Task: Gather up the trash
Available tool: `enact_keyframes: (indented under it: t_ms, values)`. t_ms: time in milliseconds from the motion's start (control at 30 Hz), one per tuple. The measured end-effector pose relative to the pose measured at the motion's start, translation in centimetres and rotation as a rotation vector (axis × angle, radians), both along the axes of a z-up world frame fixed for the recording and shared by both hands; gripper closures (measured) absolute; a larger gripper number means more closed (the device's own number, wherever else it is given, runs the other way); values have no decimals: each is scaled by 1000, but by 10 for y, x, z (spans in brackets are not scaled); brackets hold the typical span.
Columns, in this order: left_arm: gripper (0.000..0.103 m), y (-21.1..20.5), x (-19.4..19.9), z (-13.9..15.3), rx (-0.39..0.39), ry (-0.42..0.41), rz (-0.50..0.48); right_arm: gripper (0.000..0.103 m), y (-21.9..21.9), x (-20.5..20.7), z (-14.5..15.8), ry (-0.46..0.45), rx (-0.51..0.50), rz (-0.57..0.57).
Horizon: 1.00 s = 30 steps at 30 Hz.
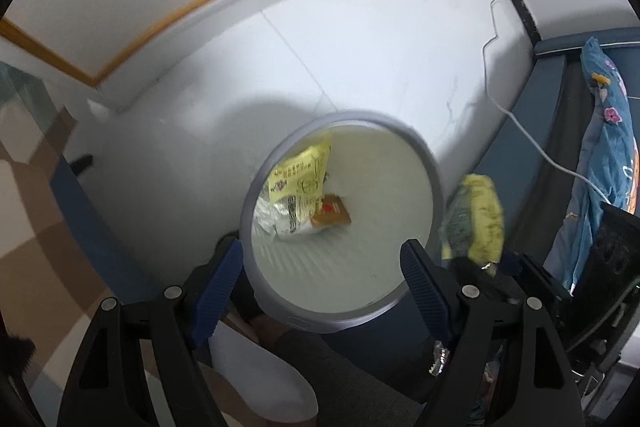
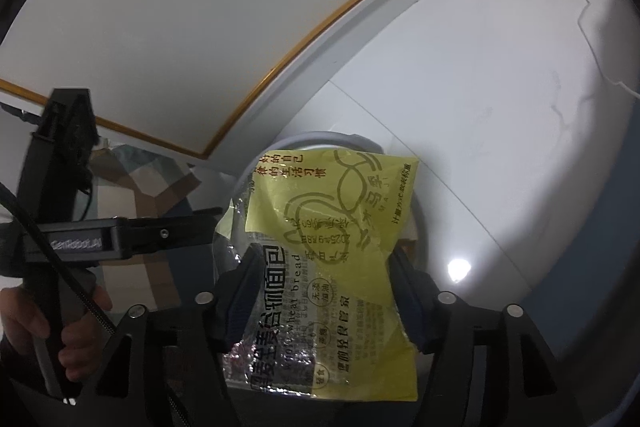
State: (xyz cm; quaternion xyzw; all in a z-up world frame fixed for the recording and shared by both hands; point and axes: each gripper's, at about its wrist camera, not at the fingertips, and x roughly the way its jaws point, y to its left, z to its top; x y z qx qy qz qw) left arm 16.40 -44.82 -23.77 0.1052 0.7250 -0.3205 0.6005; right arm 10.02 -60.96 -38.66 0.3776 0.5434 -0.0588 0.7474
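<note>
Dropping stage: right gripper (image 2: 324,291), jaws parted and loosely flanking a yellow wrapper (image 2: 336,259) above the bin (image 1: 340,211); left gripper (image 1: 322,267) wide, empty; next, clear the rim.

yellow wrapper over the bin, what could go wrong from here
1. The yellow wrapper sits between the right gripper's jaws; the left view shows it beside the bin's rim rather than above the opening, so it may drop onto the floor.
2. It is light and crinkly, so it might cling to a pad.
3. The left gripper hangs open and empty over the bin, close enough to bump the wrapper.
</note>
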Motion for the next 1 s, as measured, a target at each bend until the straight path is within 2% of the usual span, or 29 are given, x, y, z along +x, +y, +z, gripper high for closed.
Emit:
enact_keyframes:
  t_ms: [67,233,533,1000]
  values:
    - [25,2,2,8,-10,-18,7,28,3,3,0,-6,6,3]
    - [25,10,7,18,-28,-38,29,20,9,9,-2,-7,38,24]
    - [25,13,2,42,-60,-103,32,20,18,7,16,-26,-24,59]
    - [25,29,-12,118,-95,-358,-11,20,5,-7,84,-126,-122,23]
